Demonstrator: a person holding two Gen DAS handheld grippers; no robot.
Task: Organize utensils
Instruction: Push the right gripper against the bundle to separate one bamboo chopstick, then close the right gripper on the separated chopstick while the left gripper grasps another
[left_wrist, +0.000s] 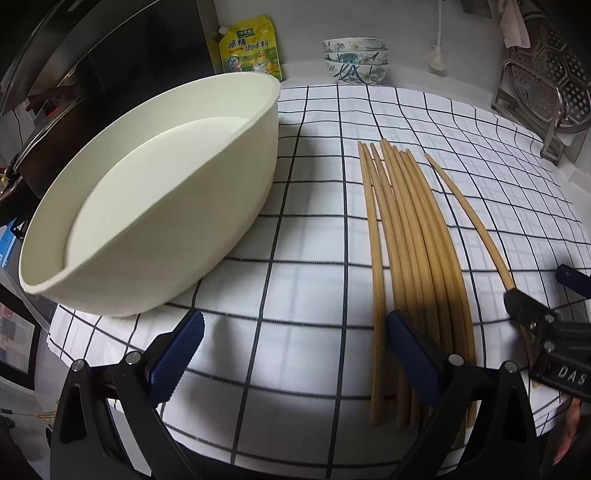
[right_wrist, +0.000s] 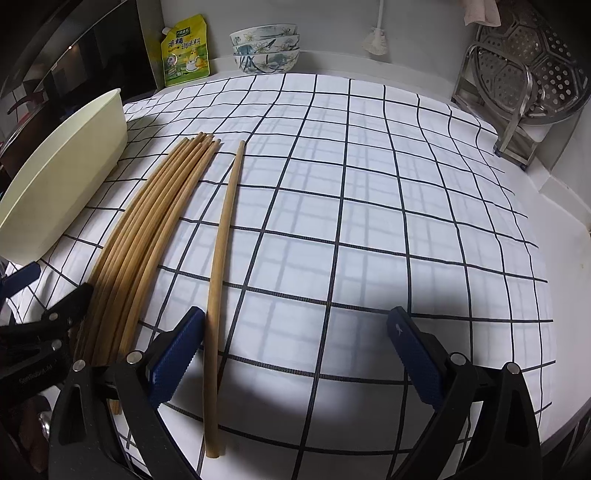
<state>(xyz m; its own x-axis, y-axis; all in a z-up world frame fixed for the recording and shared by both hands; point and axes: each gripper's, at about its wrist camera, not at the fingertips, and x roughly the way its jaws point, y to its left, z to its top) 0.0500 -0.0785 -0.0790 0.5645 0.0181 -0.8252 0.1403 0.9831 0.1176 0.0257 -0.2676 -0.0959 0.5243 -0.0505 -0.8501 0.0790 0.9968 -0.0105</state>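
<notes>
Chopsticks (right_wrist: 147, 236) lie loose; both hand-held grippers, left (left_wrist: 295, 354) and right (right_wrist: 295, 354), gape empty, so a skewed pinch may roll the stray chopstick (right_wrist: 221, 236) away.

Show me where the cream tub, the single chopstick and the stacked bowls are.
cream tub (left_wrist: 207, 199): left wrist view, outer side wall.
single chopstick (right_wrist: 225, 218): right wrist view, middle of shaft.
stacked bowls (right_wrist: 265, 51): right wrist view, middle bowl's side.

Both tongs, left tongs (left_wrist: 295, 354) and right tongs (right_wrist: 295, 354), have black arms, silver screws and ribbed blue pads (right_wrist: 415, 360); white lettering marks the housings.
</notes>
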